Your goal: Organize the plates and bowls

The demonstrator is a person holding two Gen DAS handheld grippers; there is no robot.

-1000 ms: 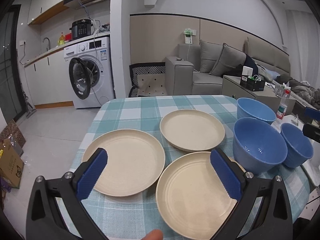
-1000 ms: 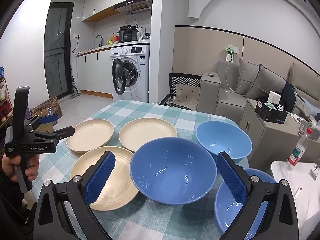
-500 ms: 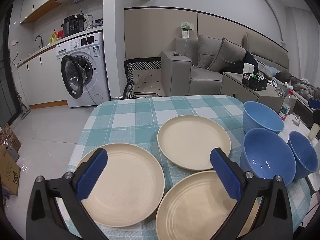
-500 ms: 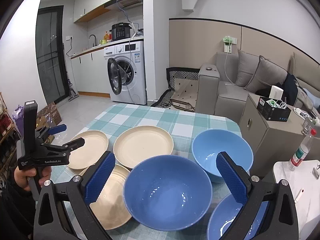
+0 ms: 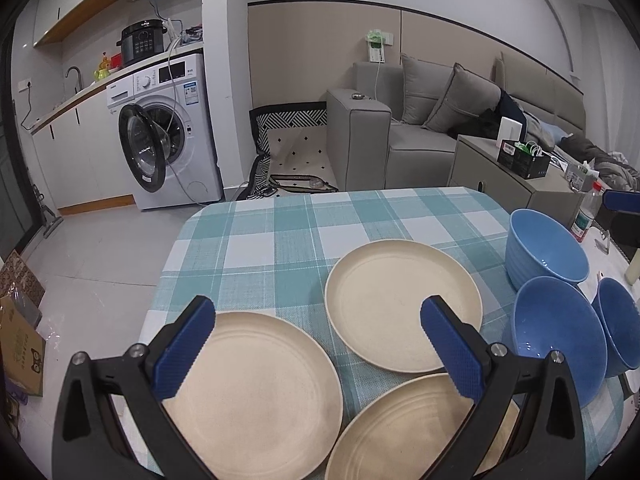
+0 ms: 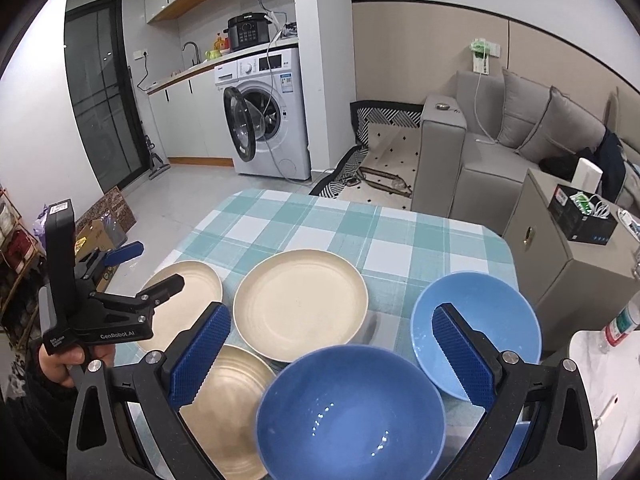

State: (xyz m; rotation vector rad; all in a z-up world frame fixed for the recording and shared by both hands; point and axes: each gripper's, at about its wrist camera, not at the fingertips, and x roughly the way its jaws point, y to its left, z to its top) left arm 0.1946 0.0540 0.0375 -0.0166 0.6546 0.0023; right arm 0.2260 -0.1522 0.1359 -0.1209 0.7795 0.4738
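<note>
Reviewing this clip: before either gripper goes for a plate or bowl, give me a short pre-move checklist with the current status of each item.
1. Left gripper open and holding nothing: ok.
2. Right gripper open and holding nothing: ok.
3. Three cream plates lie flat and unstacked, the far plate, the left plate and the near plate: ok.
4. Blue bowls upright, the near bowl and the far bowl: ok. A third bowl is only partly in view: cannot tell.
5. Near plate's rim free of the far plate's: cannot tell, the edges look very close.
6. Free space on the checked tablecloth beyond the plates for stacking: ok.
</note>
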